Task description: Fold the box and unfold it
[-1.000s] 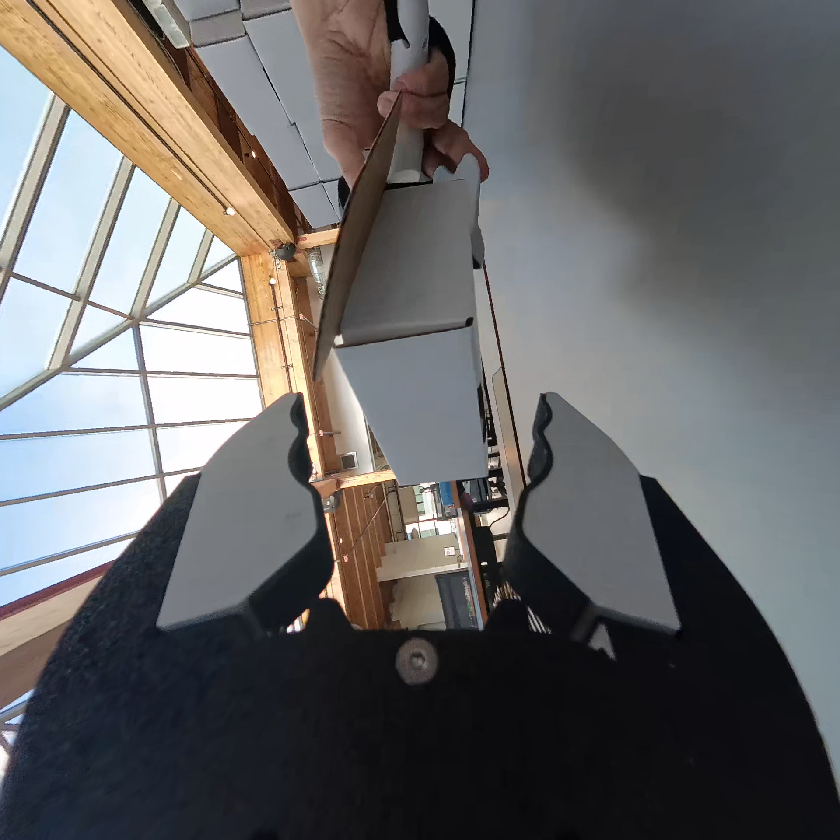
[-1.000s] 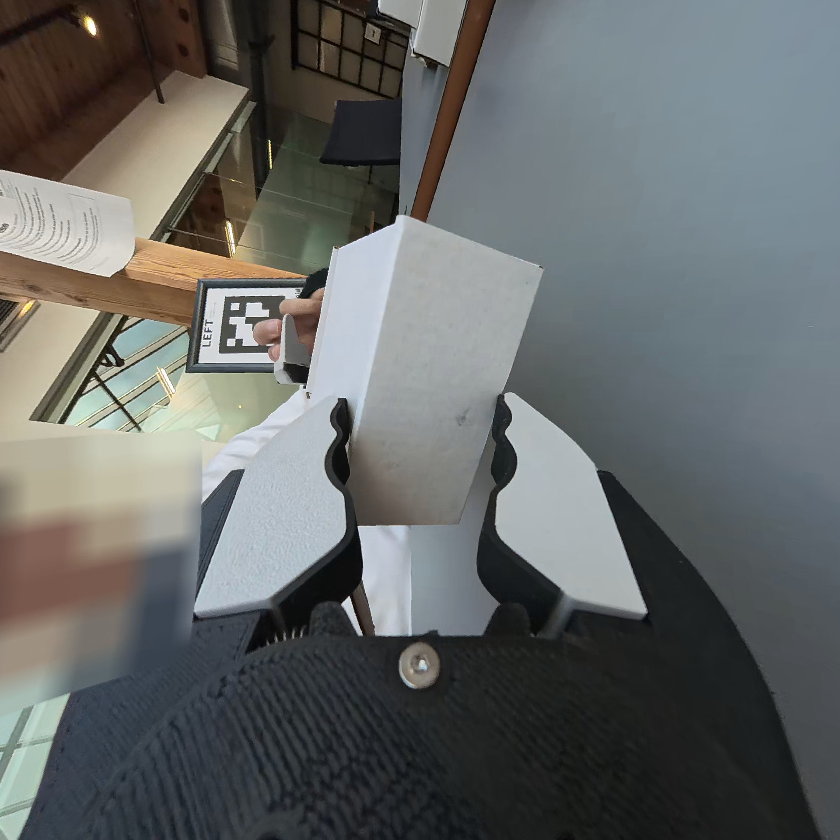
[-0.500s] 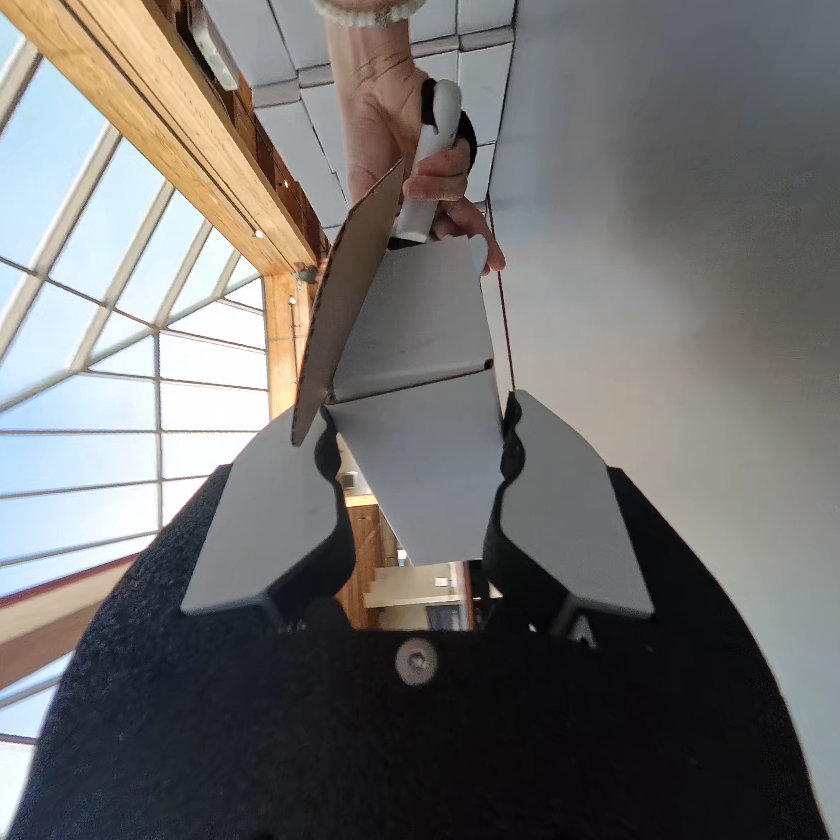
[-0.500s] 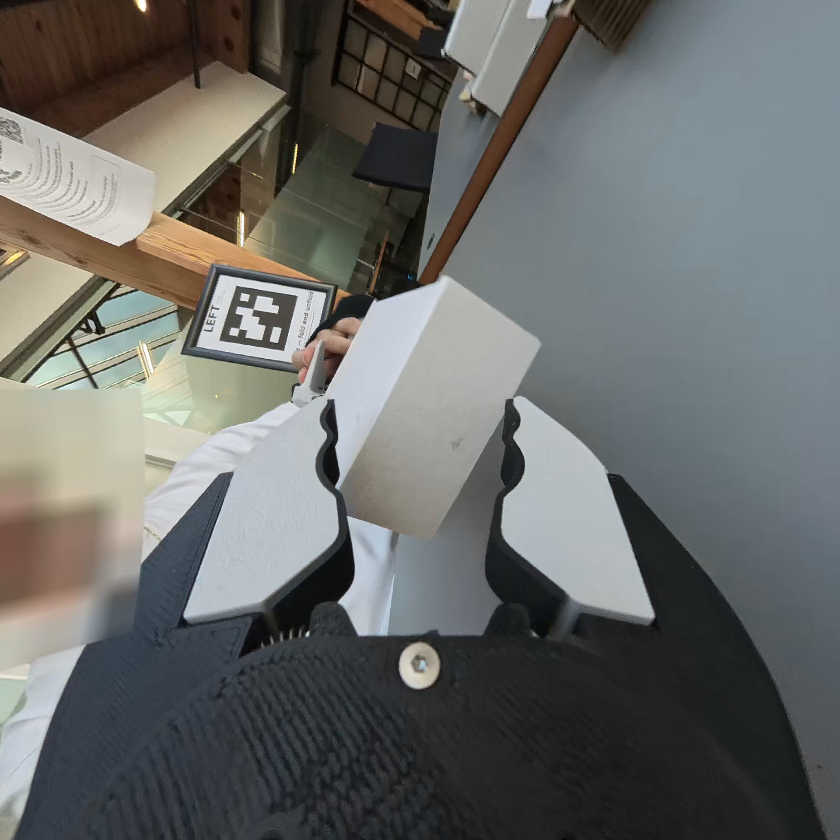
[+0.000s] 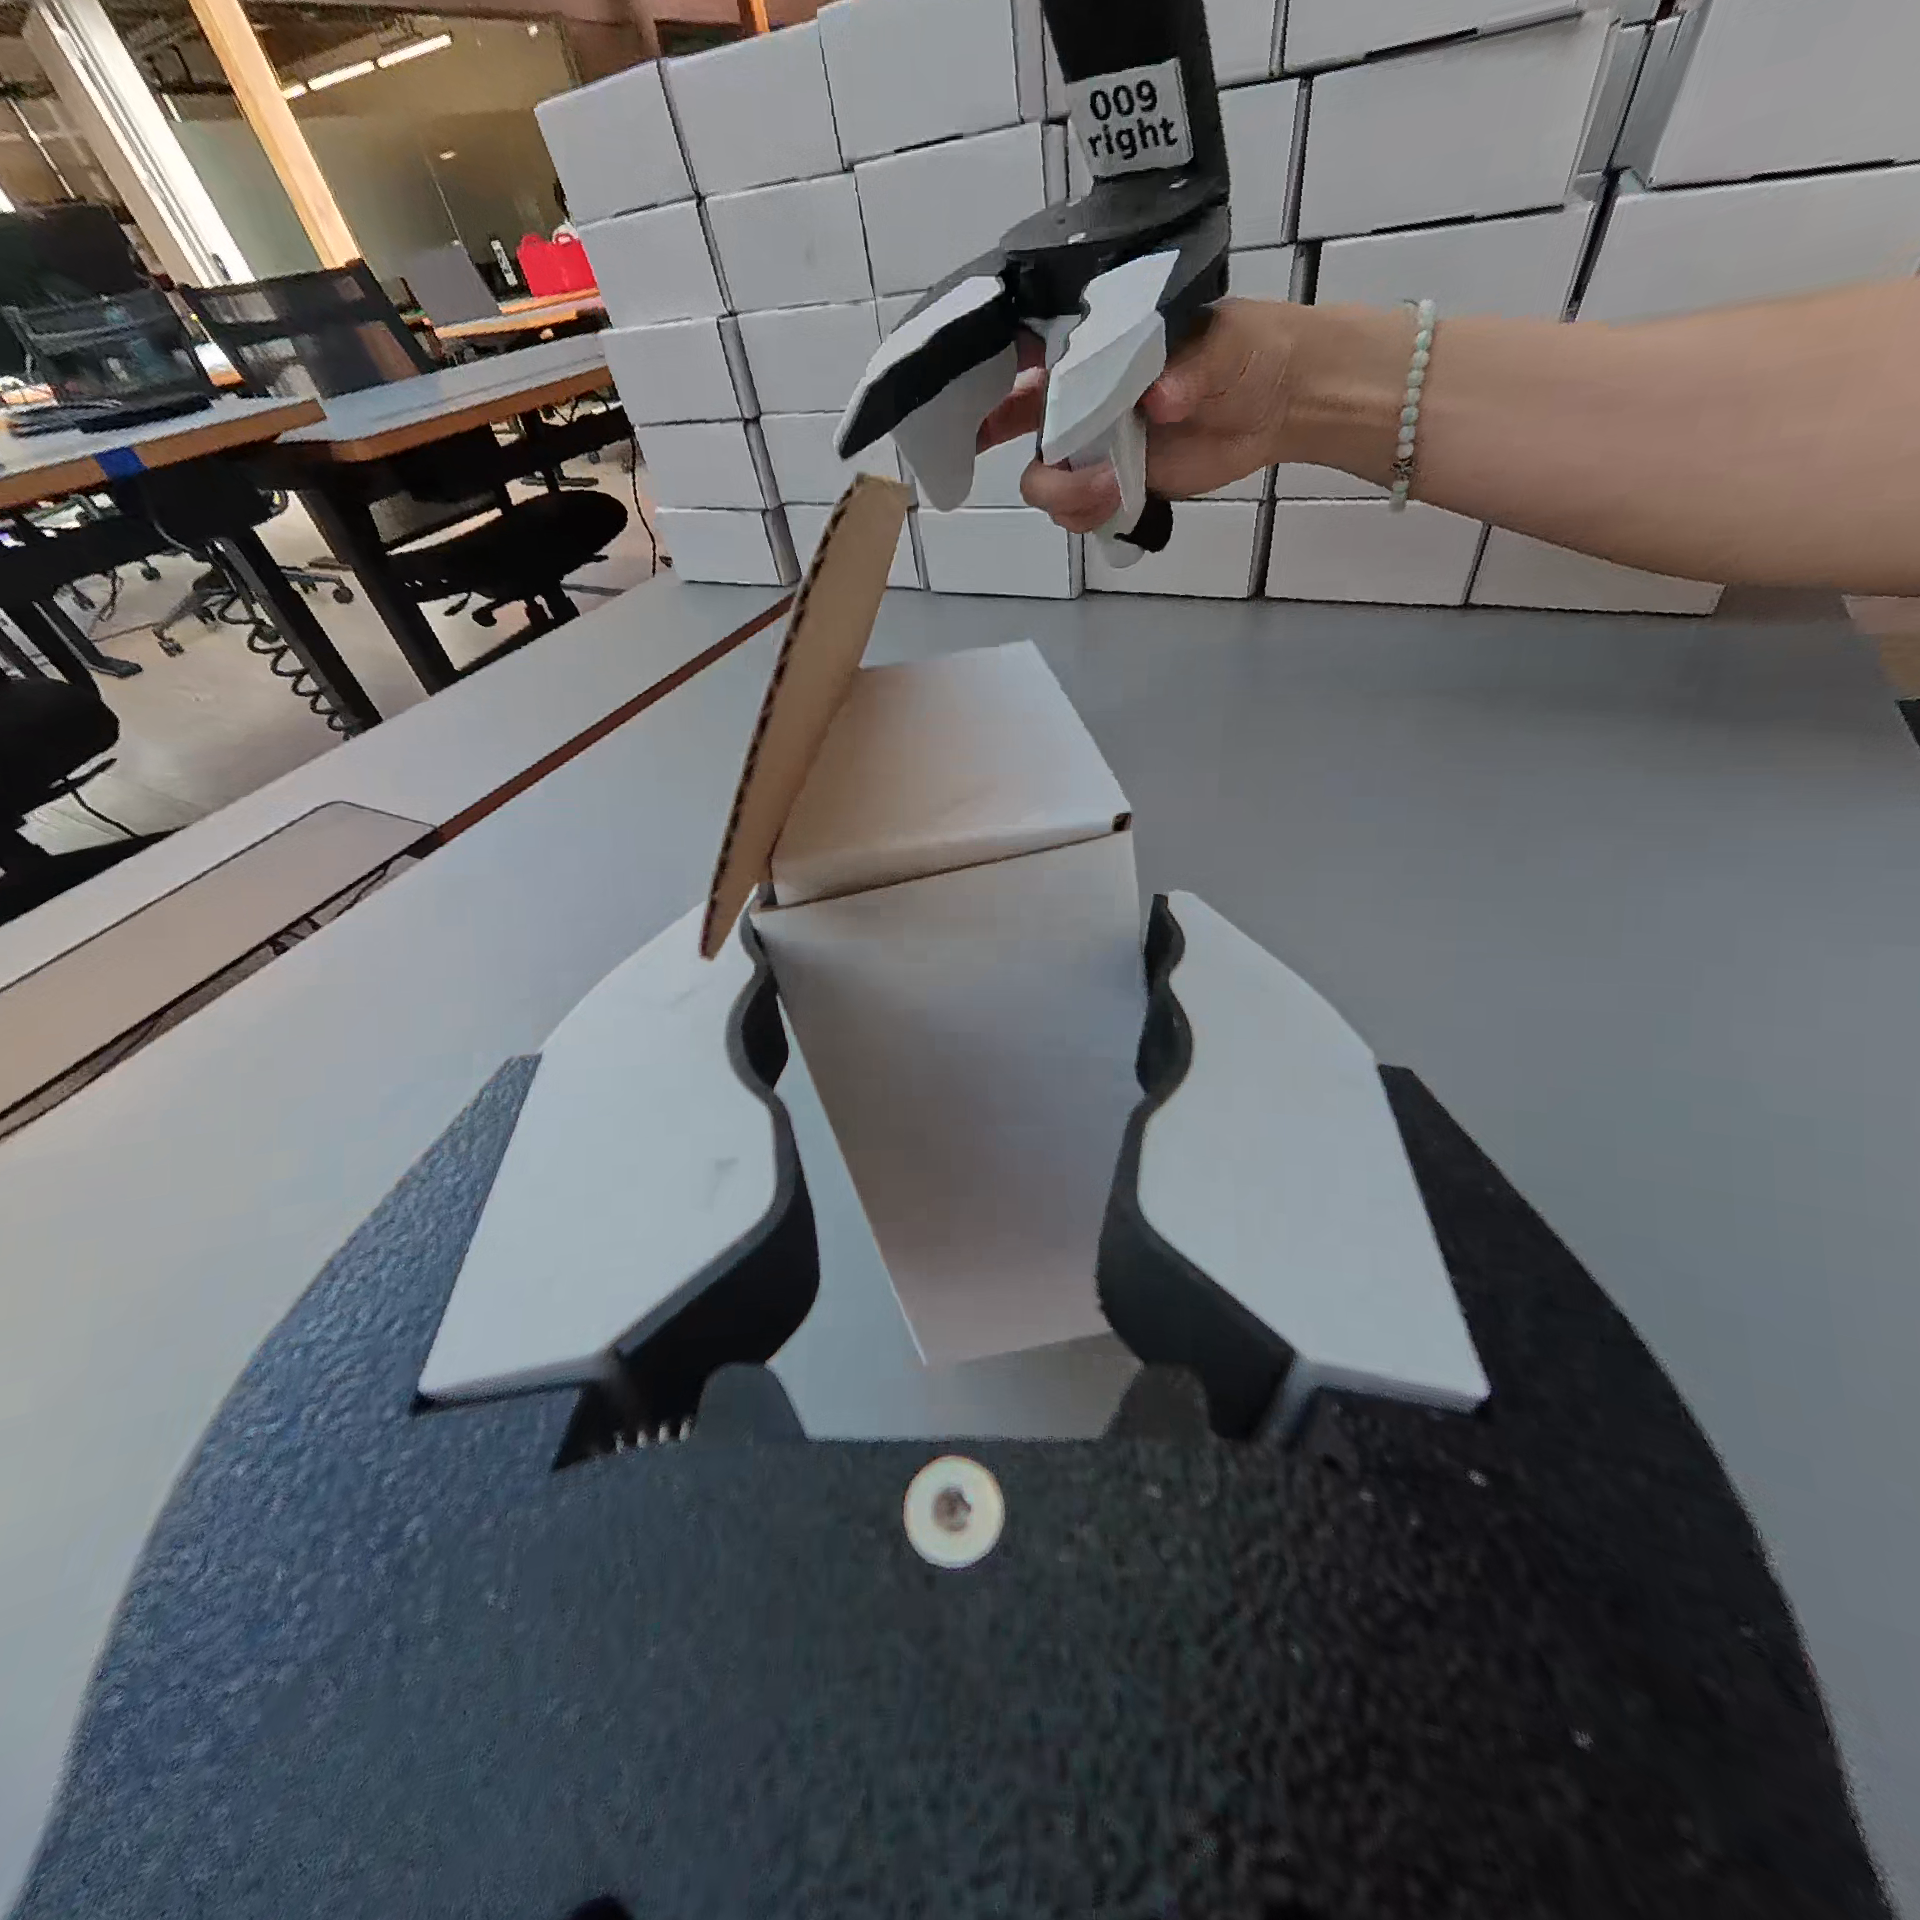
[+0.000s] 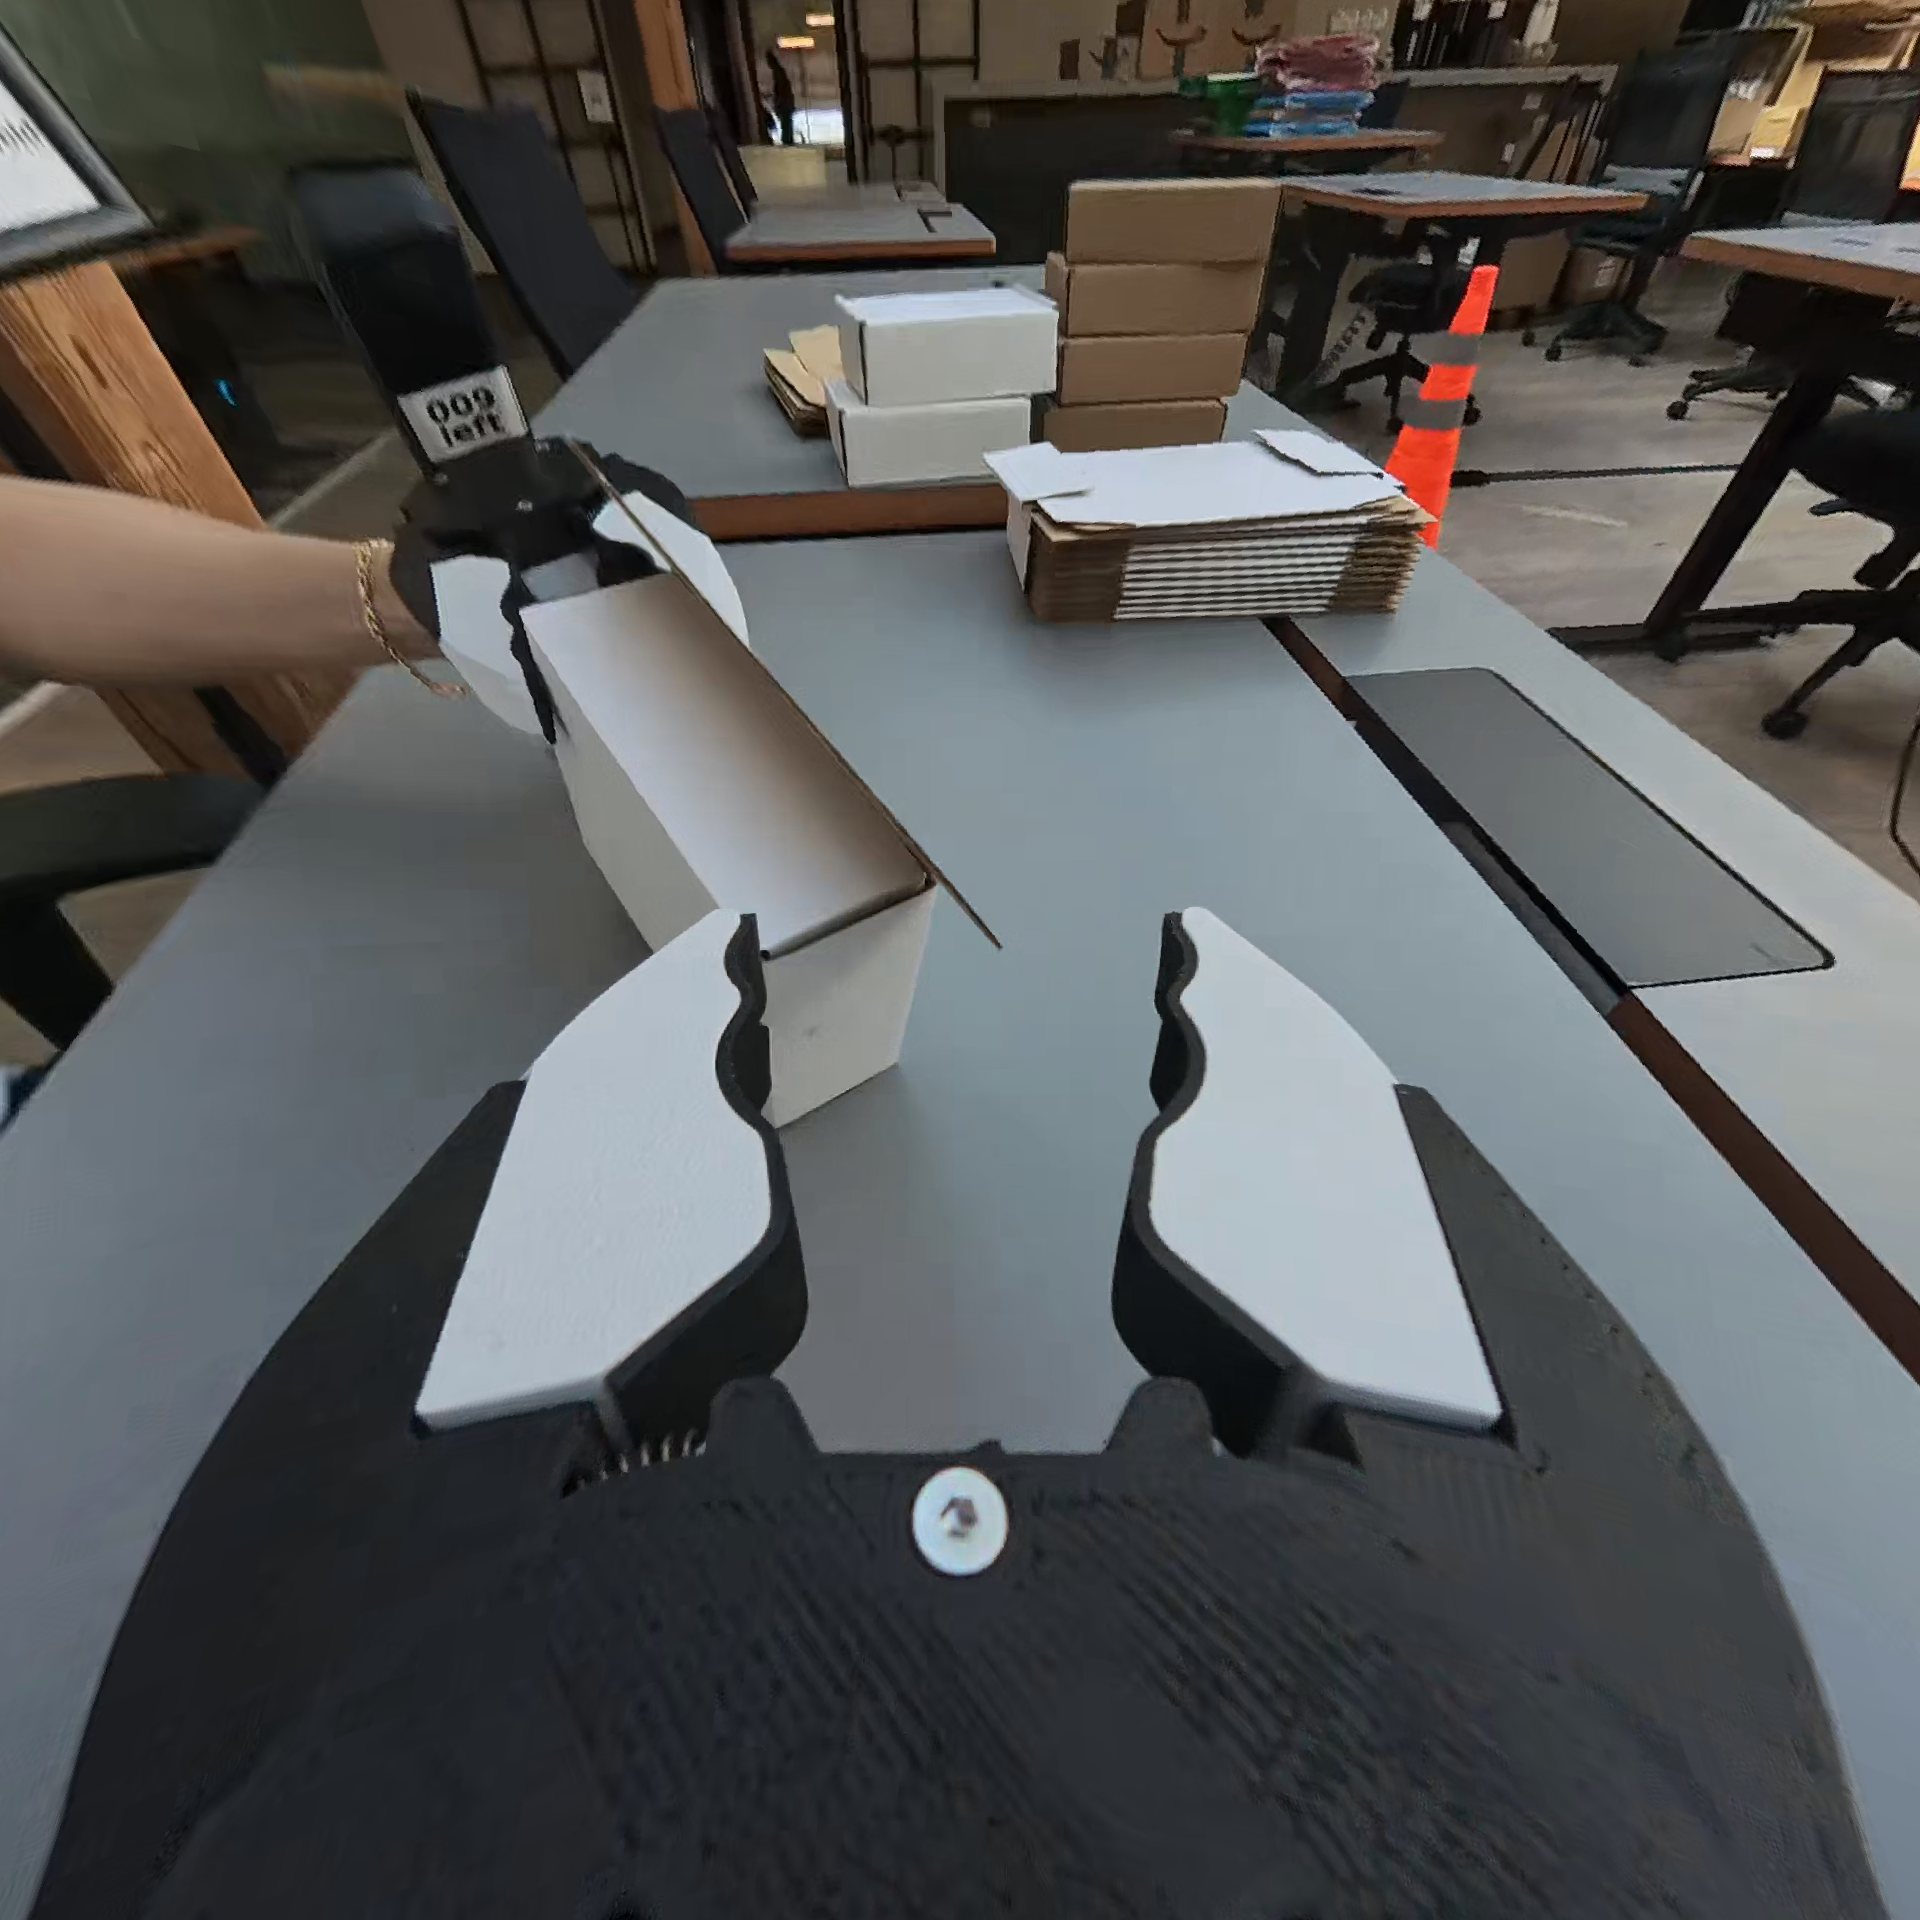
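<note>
The left gripper [image 5: 951,997] is clamping one end of the white box [image 5: 966,831], which is resting on the grey table [image 5: 1507,831] with its side flap [image 5: 805,707] standing up. The right gripper [image 6: 961,987] is hanging with jaws wide apart and empty, just beside the box's other end.

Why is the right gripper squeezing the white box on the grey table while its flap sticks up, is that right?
Not quite: it is the left gripper squeezing the white box, as the left wrist view shows. The right gripper has its jaws open, holding nothing, in the right wrist view. The rest holds: the box sits on the grey table with its flap sticking up.
</note>
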A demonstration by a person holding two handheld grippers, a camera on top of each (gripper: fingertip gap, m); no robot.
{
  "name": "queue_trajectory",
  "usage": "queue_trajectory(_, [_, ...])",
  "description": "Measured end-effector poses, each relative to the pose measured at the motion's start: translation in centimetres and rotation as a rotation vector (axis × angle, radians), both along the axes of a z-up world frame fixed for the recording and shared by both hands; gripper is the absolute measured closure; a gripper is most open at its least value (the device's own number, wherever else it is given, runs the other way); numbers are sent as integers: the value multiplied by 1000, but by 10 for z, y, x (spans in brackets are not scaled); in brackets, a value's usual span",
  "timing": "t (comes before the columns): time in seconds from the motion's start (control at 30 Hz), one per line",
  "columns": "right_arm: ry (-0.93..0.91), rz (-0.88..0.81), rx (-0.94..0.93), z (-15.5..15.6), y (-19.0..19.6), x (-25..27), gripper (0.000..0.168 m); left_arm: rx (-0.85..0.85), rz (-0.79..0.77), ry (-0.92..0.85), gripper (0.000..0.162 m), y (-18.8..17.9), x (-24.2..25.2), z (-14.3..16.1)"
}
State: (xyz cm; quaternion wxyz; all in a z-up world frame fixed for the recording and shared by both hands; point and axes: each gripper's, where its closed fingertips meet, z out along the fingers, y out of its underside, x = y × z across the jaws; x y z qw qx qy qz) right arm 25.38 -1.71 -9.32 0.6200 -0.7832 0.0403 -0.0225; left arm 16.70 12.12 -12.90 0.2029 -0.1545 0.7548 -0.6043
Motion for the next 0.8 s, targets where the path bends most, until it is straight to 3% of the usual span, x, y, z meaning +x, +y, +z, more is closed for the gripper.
queue_trajectory(0.17, [-40, 55, -26, -19, 11, -13, 108, 145, 0, 56, 96, 8, -2, -32])
queue_trajectory(0.27, [-82, 71, -41, -24, 21, -13, 112, 157, 3, 83, 96, 10, 0, -35])
queue_trajectory(0.47, [-200, 134, -39, -20, 35, -20, 162, 176, -7, 95, 96, 11, 1, -36])
queue_trajectory(0.8, [-242, 139, -37, -14, 28, -26, 157, 203, -26, 133, 96, 10, 1, -37])
